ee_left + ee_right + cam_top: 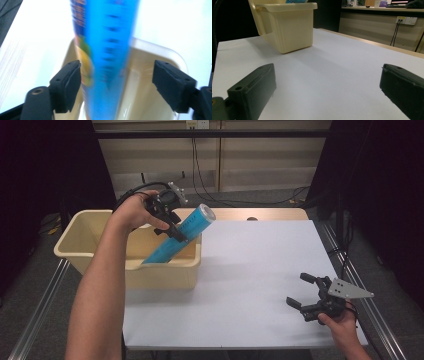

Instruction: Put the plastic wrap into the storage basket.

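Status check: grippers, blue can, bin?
Left gripper jaws open around blue can, pads clear. Can leaning in cream bin. Right gripper open, empty, over white table.

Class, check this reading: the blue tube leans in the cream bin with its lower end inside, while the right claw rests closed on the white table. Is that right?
Not quite. The right claw is open, its jaws standing wide apart, as the right gripper view shows. The rest holds: the blue tube leans in the cream bin with its lower end inside, and that claw is at the white table.

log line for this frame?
left gripper: open around blue tube | tube: leaning in cream bin | right gripper: open, idle
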Available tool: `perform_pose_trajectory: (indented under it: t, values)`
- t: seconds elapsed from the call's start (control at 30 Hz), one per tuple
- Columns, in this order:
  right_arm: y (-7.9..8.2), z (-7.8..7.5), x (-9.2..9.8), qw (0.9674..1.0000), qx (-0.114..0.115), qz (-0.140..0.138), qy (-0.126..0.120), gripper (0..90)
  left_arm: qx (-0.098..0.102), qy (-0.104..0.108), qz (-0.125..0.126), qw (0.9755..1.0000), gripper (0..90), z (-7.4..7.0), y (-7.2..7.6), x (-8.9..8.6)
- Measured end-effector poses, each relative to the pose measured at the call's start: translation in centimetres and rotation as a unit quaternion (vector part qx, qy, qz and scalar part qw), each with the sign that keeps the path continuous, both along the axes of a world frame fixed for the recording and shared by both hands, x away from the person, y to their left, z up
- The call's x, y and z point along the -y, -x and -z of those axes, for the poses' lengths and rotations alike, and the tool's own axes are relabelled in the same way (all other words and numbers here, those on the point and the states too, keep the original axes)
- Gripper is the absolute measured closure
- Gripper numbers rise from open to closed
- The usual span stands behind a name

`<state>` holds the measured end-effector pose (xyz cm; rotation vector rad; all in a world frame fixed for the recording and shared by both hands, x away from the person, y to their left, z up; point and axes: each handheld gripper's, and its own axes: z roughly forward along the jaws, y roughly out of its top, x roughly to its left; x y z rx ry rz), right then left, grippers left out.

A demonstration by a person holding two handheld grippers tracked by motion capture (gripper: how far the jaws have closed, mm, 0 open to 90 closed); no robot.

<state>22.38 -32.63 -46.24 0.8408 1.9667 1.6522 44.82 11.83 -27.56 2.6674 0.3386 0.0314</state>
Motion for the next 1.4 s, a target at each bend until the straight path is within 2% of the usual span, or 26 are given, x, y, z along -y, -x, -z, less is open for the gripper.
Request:
perform_pose_trajectory:
  t: [0.23,0.27,0.4,0.47,0.57,0.77,0.8,0.93,0.97,1.13,1.2,1.23,1.27,1.37,1.4]
  values:
    - [0.0,0.0,0.0,1.0,0.0,0.0,-0.002,0.1,-0.012,0.008,-0.023,0.9996,17.2,0.1,0.2,0.0]
    - [-0.1,0.0,0.1,1.0,-0.001,0.0,-0.002,0.1,-0.015,0.015,-0.027,0.9994,16.1,0.1,0.2,0.0]
    - [-0.1,0.0,0.2,1.0,-0.003,0.002,-0.002,0.1,-0.021,0.022,-0.032,0.999,14.2,0.3,0.5,0.0]
    - [-0.1,-0.1,0.2,1.0,-0.001,0.002,-0.004,0.0,-0.025,0.017,-0.035,0.9989,12.4,0.5,0.7,0.0]
    - [-0.1,-0.1,0.1,1.0,-0.001,0.0,-0.004,0.0,-0.024,0.025,-0.041,0.9985,11.6,0.8,1.0,-0.1]
    - [-0.2,0.0,-0.1,1.0,-0.001,-0.001,-0.003,0.0,-0.047,0.044,-0.065,0.9958,7.4,0.8,1.7,-0.4]
    - [-0.2,0.0,-0.1,1.0,-0.002,-0.002,-0.003,0.0,-0.046,0.044,-0.063,0.996,6.6,0.8,1.7,-0.4]
    - [-0.2,0.0,-0.1,1.0,-0.003,-0.001,-0.004,0.0,-0.055,0.065,-0.081,0.9931,4.9,1.0,2.1,-0.4]
    - [-0.2,0.0,-0.1,1.0,-0.003,-0.001,-0.004,0.0,-0.054,0.062,-0.076,0.9937,4.8,1.0,2.1,-0.5]
    - [-0.2,-0.1,-0.1,1.0,-0.002,-0.001,-0.003,0.0,-0.056,0.087,-0.081,0.9914,4.4,1.1,2.4,-0.7]
    - [-0.2,0.0,0.0,1.0,-0.002,0.0,-0.003,0.0,-0.054,0.091,-0.078,0.9913,4.5,1.1,2.6,-0.7]
    - [-0.2,0.0,0.0,1.0,-0.002,0.0,-0.004,0.0,-0.057,0.105,-0.086,0.9892,4.5,1.1,2.9,-0.7]
    - [-0.2,0.0,0.0,1.0,-0.002,0.0,-0.004,0.0,-0.054,0.11,-0.081,0.9891,4.5,1.1,3.0,-0.8]
    - [-0.2,0.0,0.0,1.0,-0.002,-0.001,-0.003,0.0,-0.049,0.137,-0.084,0.9858,4.5,1.3,3.5,-0.9]
    - [-0.1,-0.1,0.0,1.0,-0.002,-0.001,-0.002,0.0,-0.042,0.134,-0.079,0.987,4.7,1.3,3.6,-1.0]
